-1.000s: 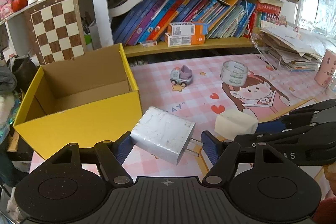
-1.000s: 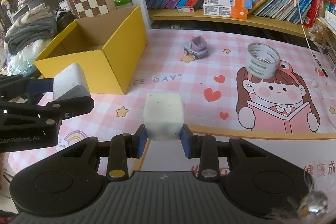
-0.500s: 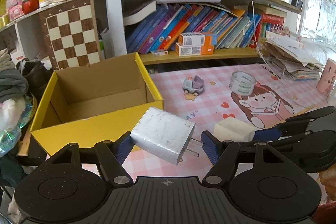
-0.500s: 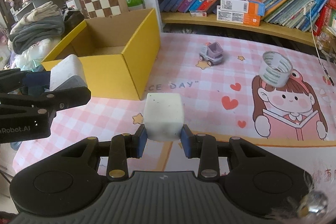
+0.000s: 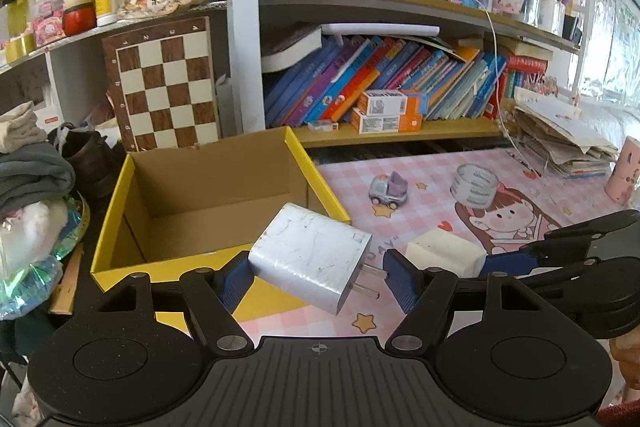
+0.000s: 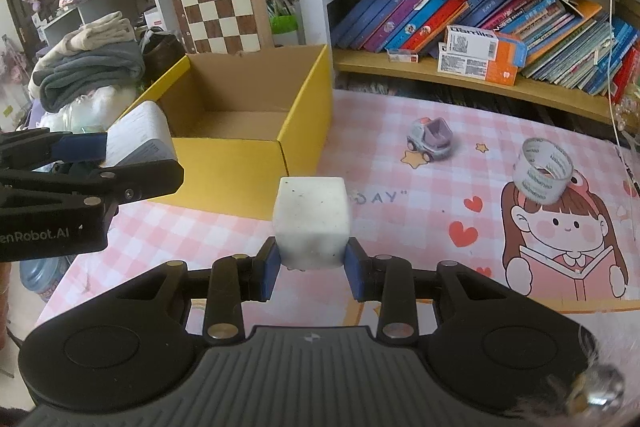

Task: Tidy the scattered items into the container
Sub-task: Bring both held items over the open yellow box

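My left gripper (image 5: 316, 277) is shut on a white plug charger (image 5: 308, 261), its prongs against the right pad, held in the air in front of the yellow cardboard box (image 5: 120, 187). The box is open with nothing visible inside. My right gripper (image 6: 312, 269) is shut on a white cube (image 6: 312, 221), held above the pink mat near the box's front right corner (image 6: 280, 163). The charger also shows in the right wrist view (image 6: 138, 141), the cube in the left wrist view (image 5: 444, 253).
A small purple toy car (image 6: 430, 139) and a roll of clear tape (image 6: 544, 173) sit on the pink mat (image 6: 420, 207). A bookshelf (image 6: 460, 75) stands behind. A chessboard (image 5: 168, 83) leans behind the box; folded clothes (image 6: 88, 67) lie to its left.
Both grippers have risen and moved left toward the yellow box, each still holding its item. The box now looks closer and more centred.
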Motion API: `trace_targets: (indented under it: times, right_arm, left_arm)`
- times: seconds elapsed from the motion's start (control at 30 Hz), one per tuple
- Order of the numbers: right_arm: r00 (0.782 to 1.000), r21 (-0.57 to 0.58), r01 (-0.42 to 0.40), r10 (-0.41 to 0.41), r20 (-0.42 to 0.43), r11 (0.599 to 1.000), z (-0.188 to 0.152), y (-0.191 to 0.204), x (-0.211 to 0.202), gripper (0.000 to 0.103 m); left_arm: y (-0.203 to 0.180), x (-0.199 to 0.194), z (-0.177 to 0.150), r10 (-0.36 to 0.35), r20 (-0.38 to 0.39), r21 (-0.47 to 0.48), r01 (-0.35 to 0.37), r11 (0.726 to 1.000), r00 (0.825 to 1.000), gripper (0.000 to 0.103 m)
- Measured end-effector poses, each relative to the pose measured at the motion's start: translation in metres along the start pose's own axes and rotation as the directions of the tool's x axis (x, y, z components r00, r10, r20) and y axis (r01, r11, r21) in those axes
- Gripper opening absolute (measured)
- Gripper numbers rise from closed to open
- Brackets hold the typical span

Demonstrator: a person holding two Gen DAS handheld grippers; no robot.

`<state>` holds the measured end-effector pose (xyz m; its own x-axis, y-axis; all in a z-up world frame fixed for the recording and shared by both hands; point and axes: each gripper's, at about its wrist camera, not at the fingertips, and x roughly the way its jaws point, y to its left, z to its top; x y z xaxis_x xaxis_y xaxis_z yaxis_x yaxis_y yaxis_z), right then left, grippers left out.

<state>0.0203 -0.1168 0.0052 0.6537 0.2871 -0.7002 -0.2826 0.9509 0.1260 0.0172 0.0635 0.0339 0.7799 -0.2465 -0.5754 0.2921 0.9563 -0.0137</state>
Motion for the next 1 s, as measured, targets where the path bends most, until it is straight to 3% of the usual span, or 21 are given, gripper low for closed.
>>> trace_targets:
  times: [1.0]
  right_arm:
    - [0.999, -0.063, 0.025, -0.022, 0.046, 0.998, 0.035, 0.044, 0.009, 0.033]
  left_arm:
    - [0.056, -0.008, 0.012, 0.003, 0.073, -0.032, -0.001, 0.999, 0.997, 0.071]
